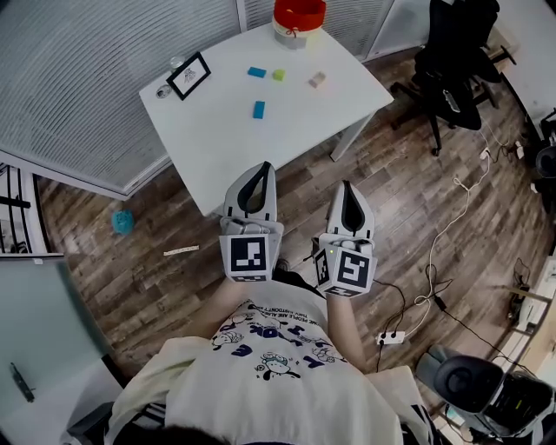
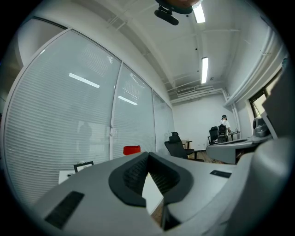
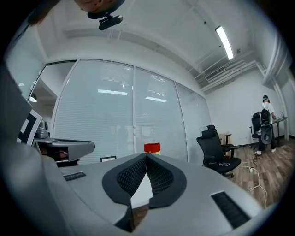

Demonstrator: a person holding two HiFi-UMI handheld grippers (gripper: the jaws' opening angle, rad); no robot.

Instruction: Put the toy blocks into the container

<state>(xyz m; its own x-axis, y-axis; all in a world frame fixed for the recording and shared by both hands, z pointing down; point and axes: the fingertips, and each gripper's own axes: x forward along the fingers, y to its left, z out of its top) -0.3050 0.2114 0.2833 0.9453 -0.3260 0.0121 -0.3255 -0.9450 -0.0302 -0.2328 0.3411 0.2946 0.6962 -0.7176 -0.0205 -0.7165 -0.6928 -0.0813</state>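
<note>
On the table [image 1: 261, 152], blocks [image 1: 259, 109] lie well beyond the left gripper [image 1: 266, 168].

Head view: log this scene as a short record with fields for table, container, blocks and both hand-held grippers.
table: white rectangular table
container: red round container, at the table's far edge
blocks on table: far blue rectangular block; near blue rectangular block; small green block; beige block
other item: black-framed picture, on the table's left part
left hand-held gripper: shut, nothing between its jaws
right hand-held gripper: shut, nothing between its jaws
</note>
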